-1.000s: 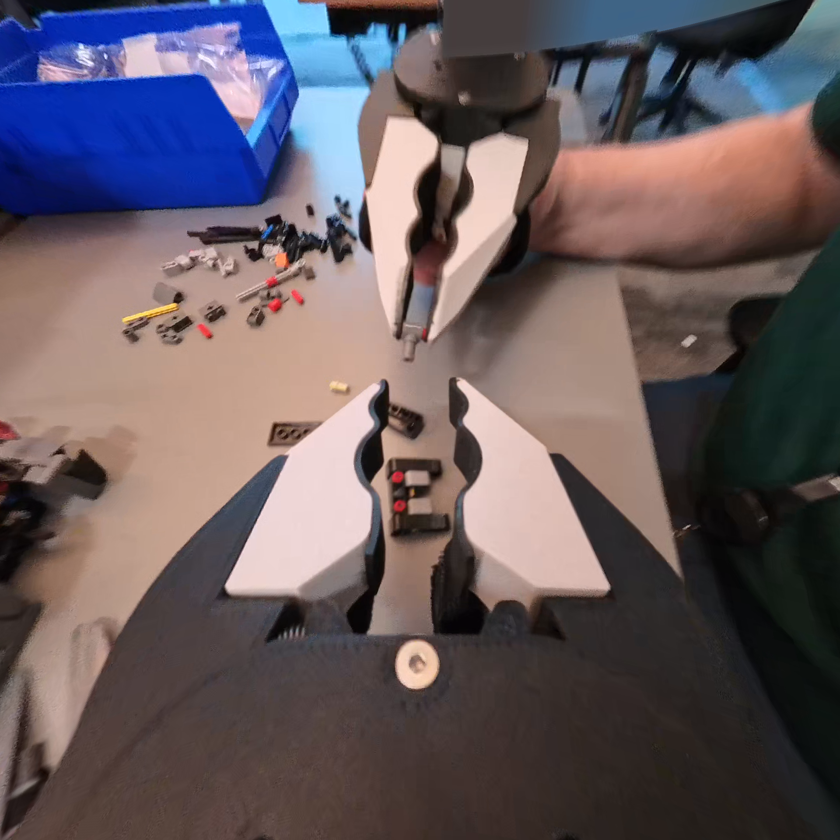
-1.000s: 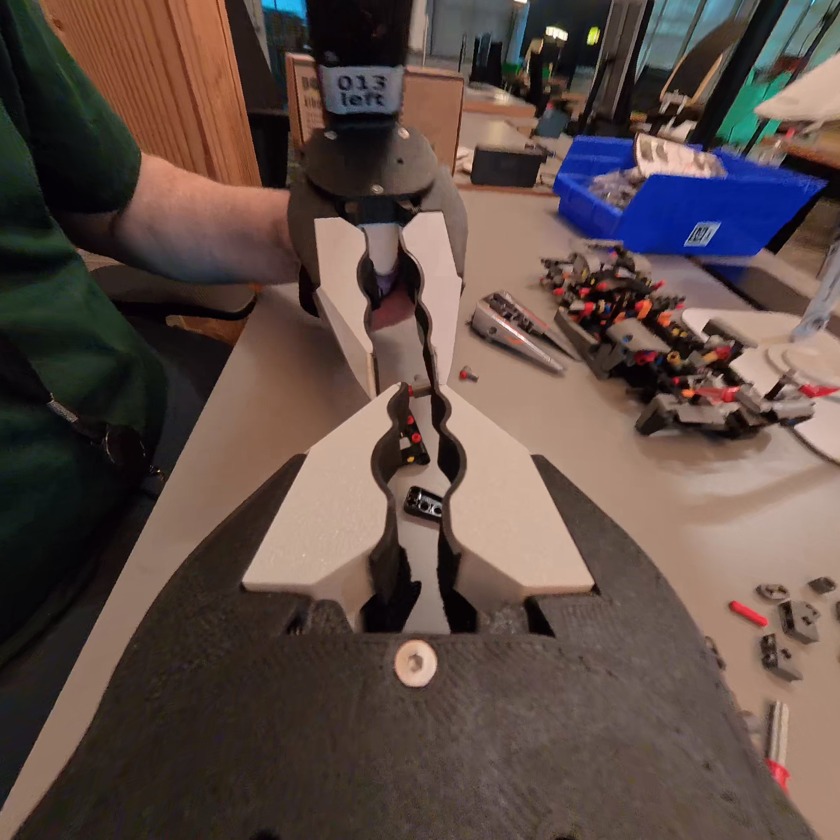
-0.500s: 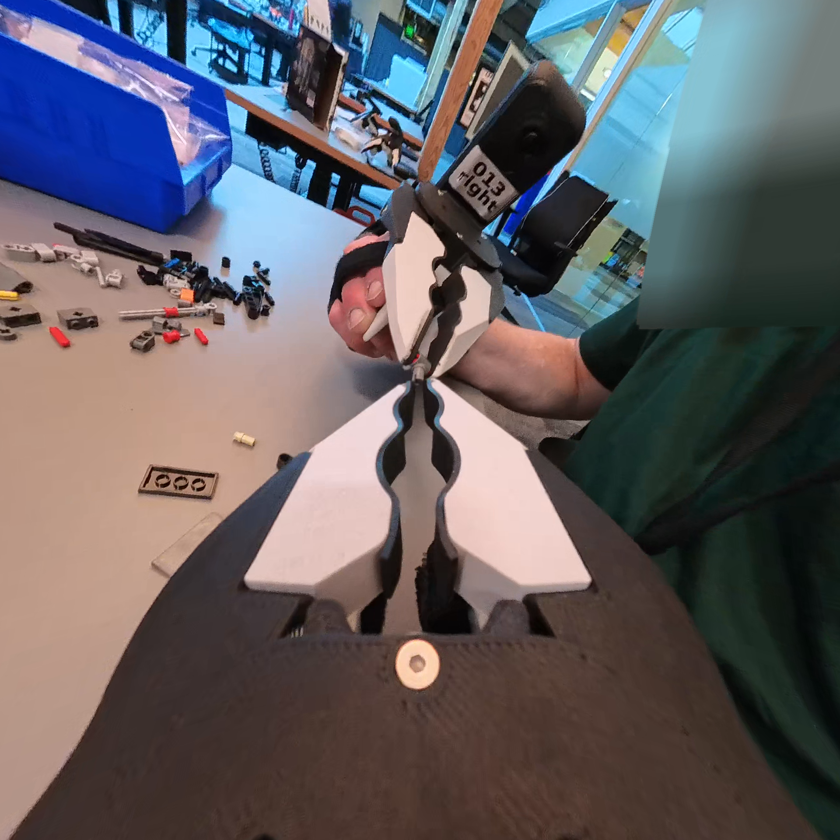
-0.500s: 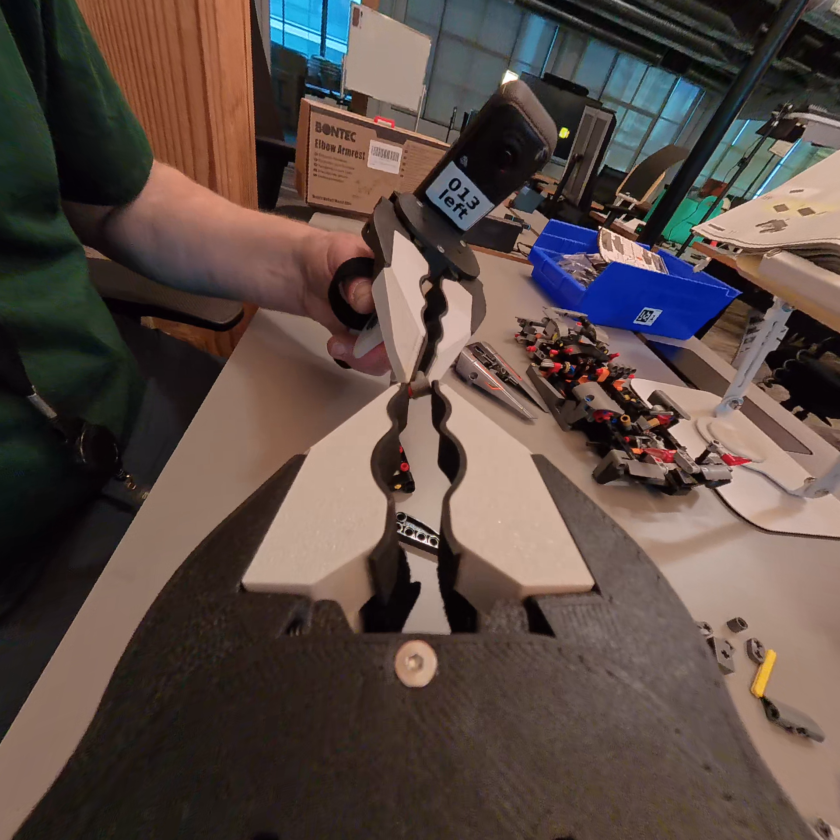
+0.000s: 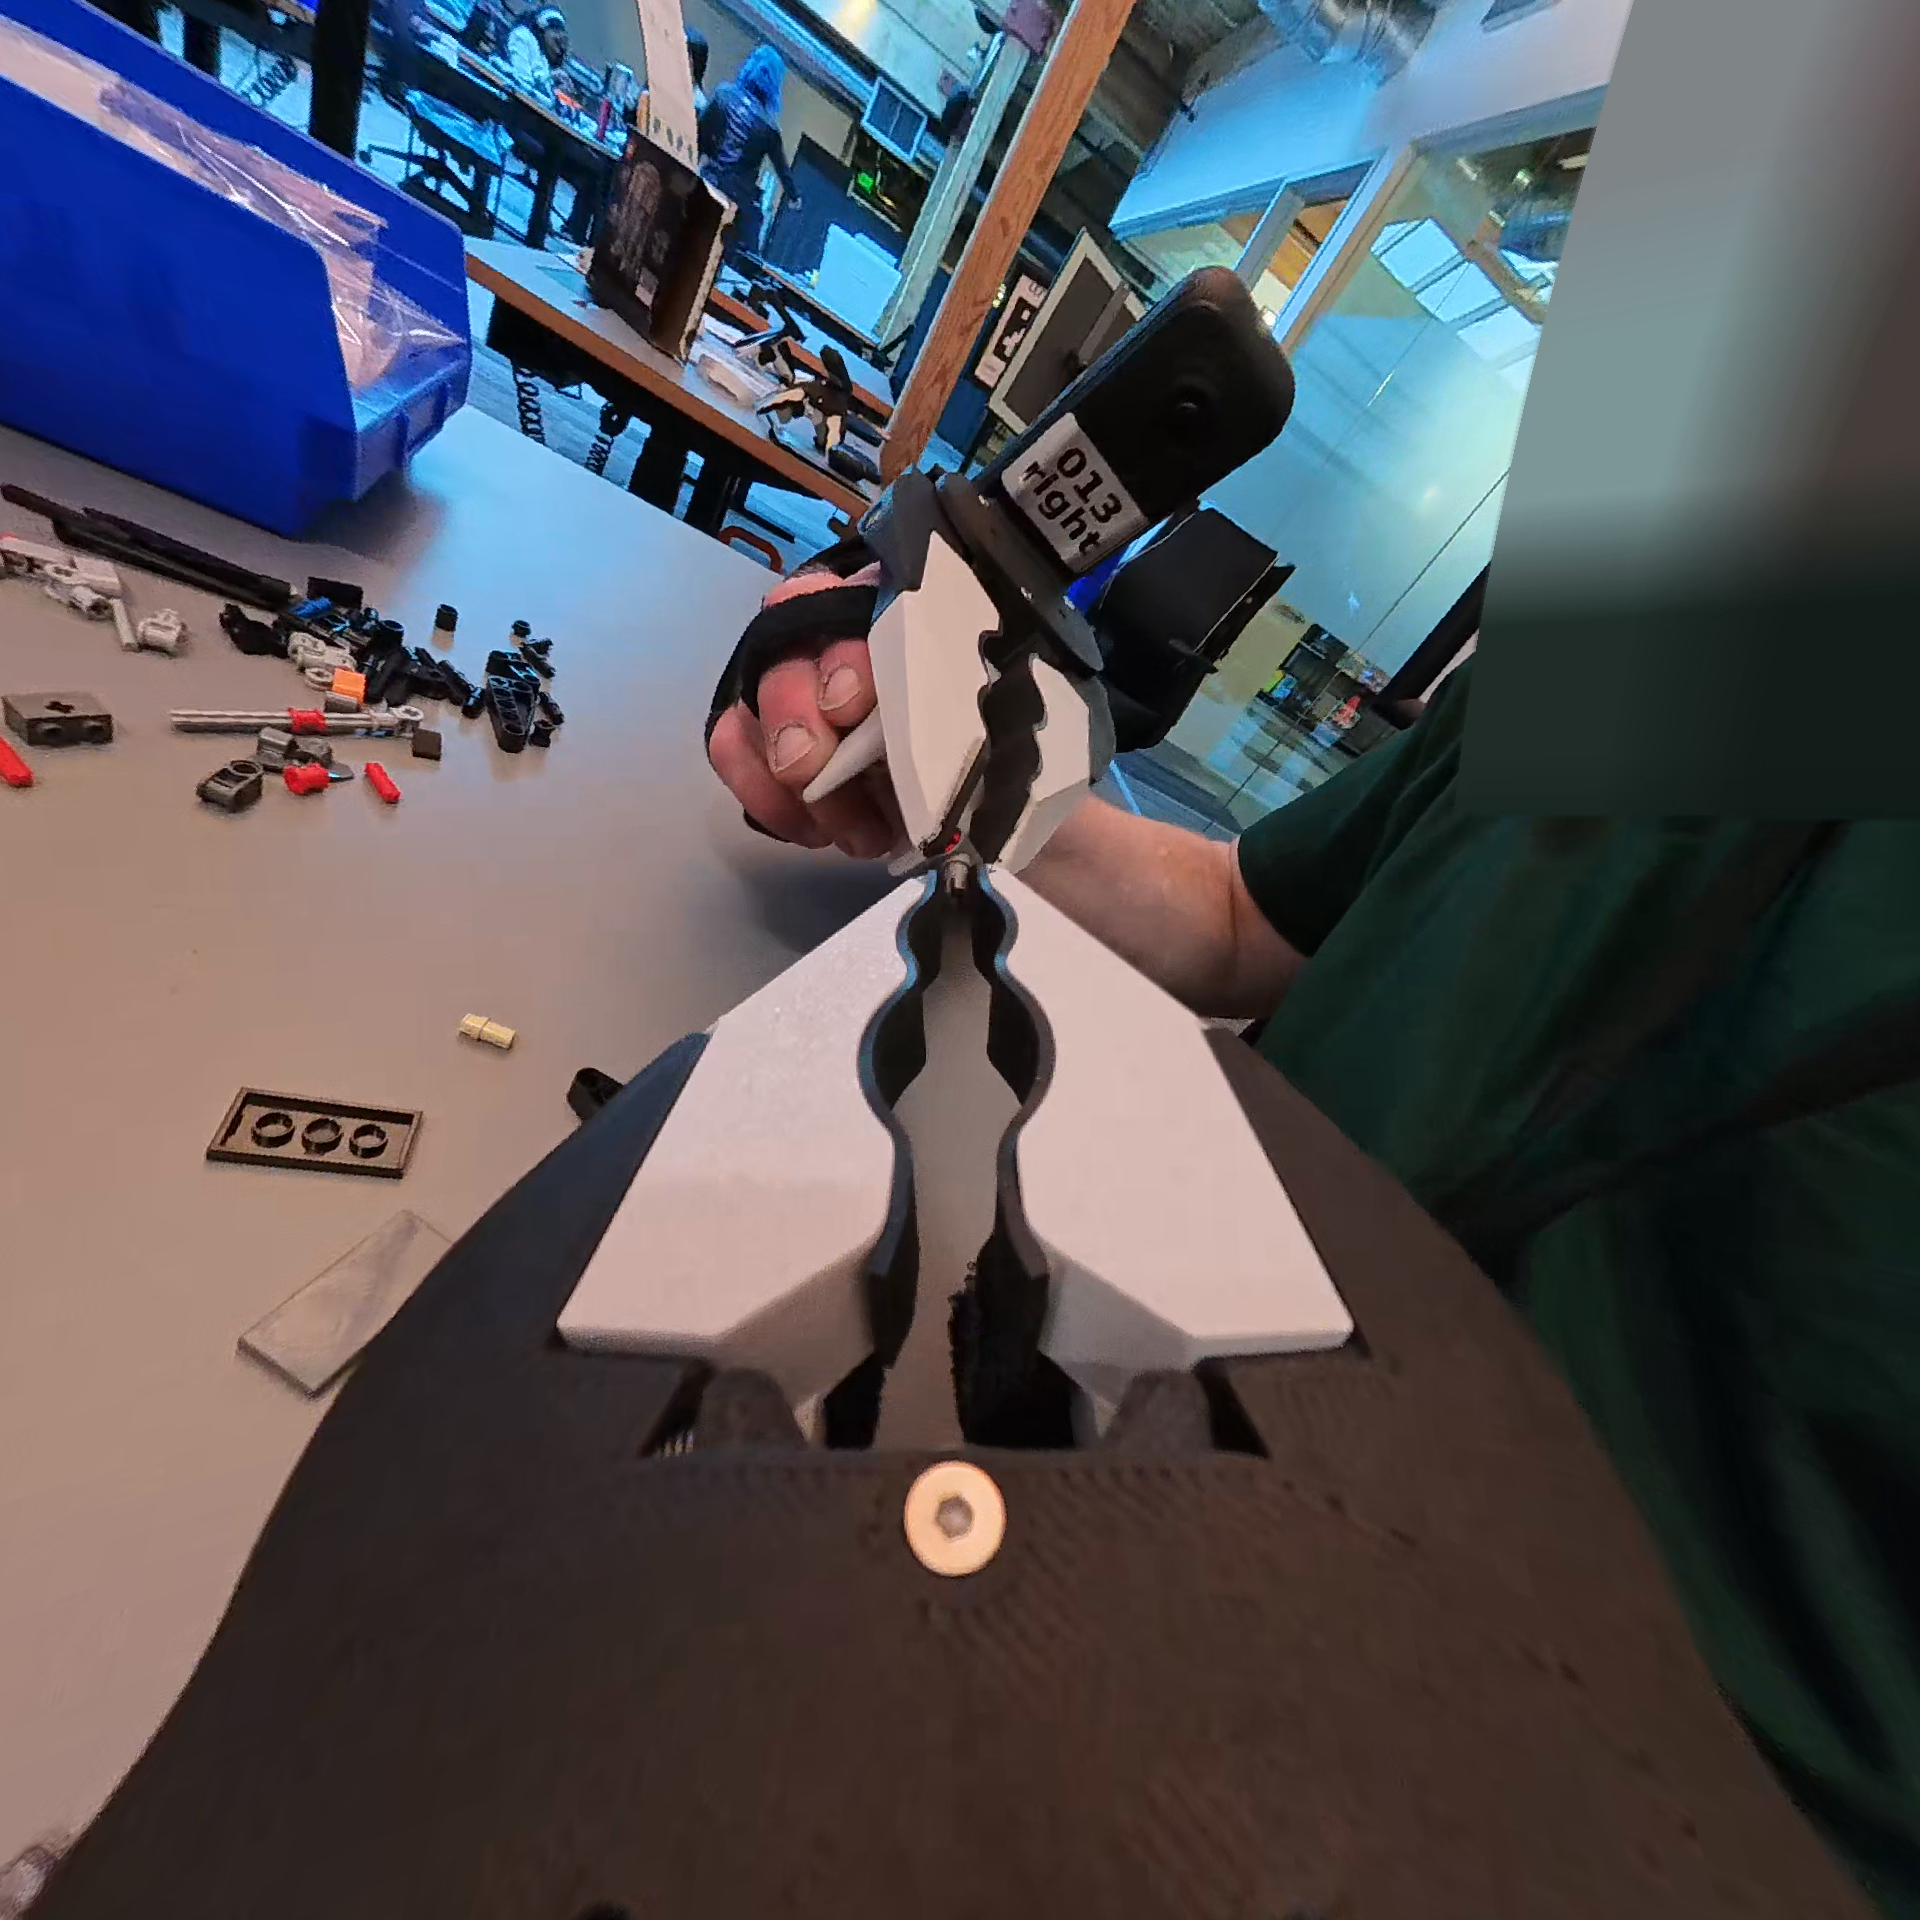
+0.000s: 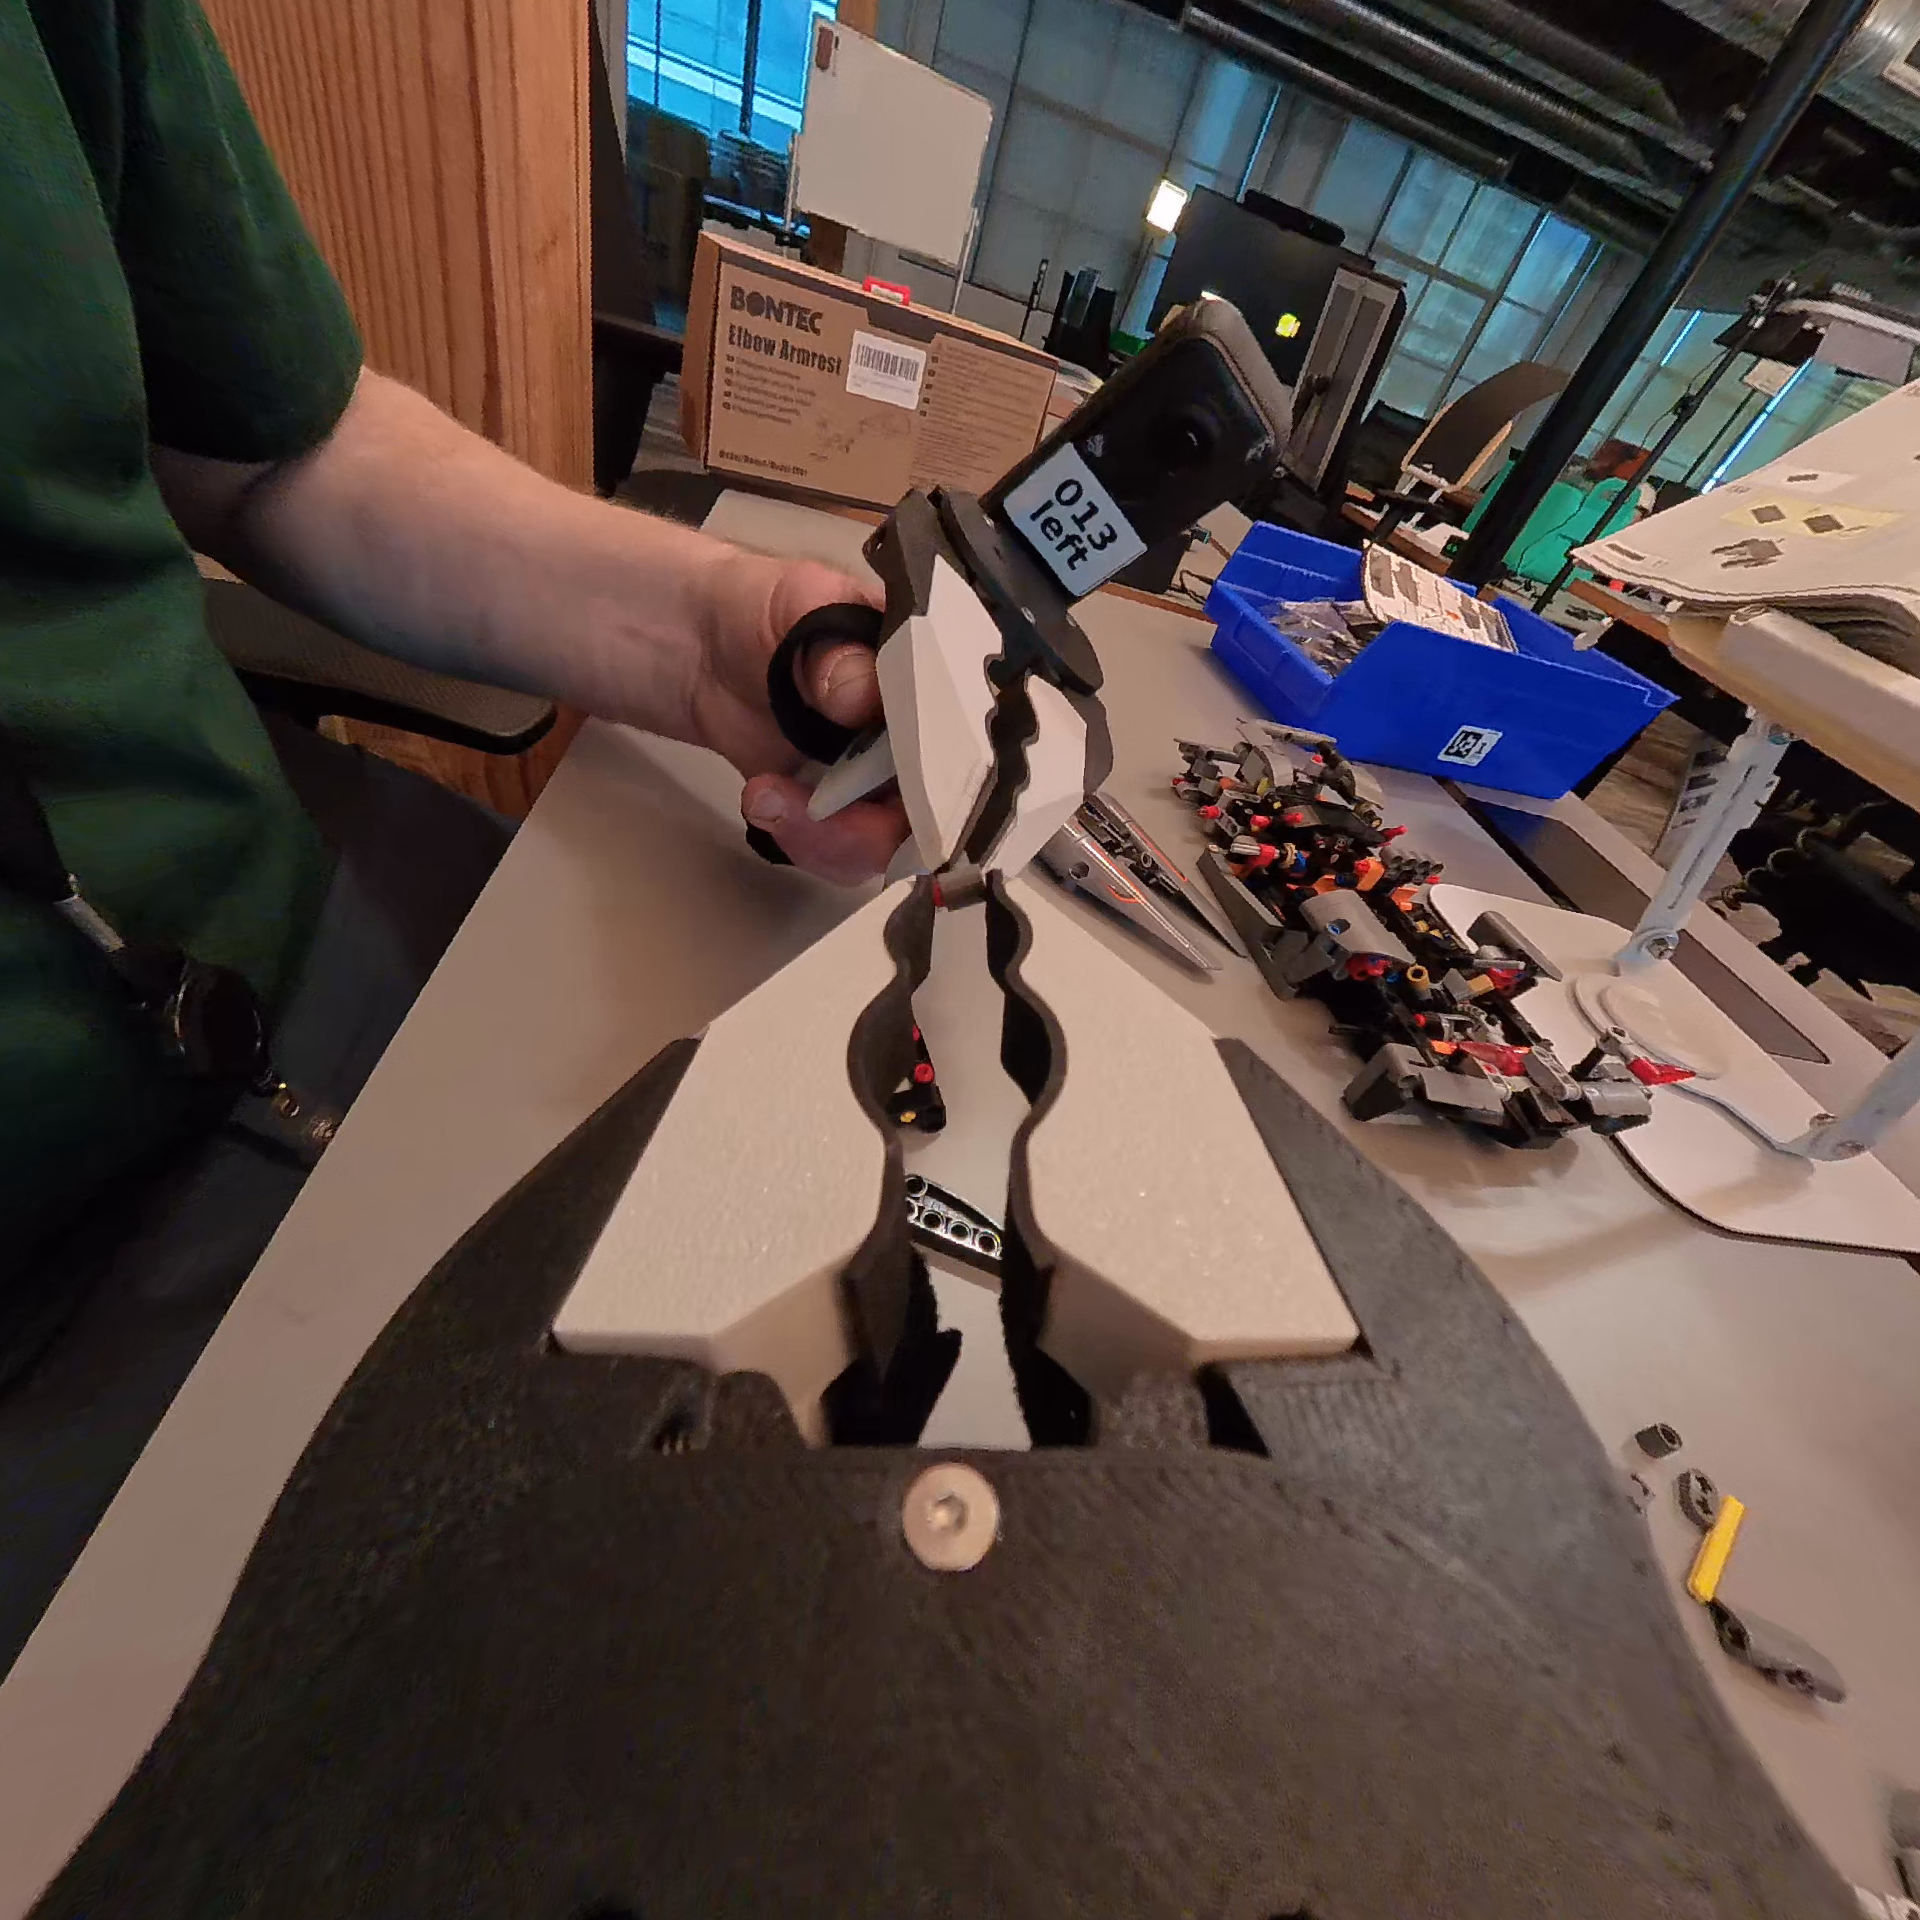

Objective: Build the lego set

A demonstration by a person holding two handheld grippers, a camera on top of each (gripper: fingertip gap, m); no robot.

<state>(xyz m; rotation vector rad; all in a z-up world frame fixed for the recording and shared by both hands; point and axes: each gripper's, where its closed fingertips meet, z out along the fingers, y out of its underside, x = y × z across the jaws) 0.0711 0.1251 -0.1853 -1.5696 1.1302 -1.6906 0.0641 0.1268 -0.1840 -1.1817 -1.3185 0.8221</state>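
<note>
Both grippers have risen off the grey table [image 5: 582, 935] since a second ago, when we held them low over it; we now hold them tip to tip in the air. Our left gripper [image 5: 954, 891] is closed on one end of a small grey lego pin [image 6: 958, 889]; our right gripper [image 6: 956, 902] is closed on the other end, where a red bit shows. Left of the pin in the left wrist view, on the table, lie a black three-hole plate [image 5: 314, 1132], a tan connector [image 5: 486, 1031] and scattered loose lego pieces [image 5: 343, 686]. Right of the pin in the right wrist view sits the partly built lego model [image 6: 1382, 935]; beyond it stands a blue bin [image 6: 1434, 675].
</note>
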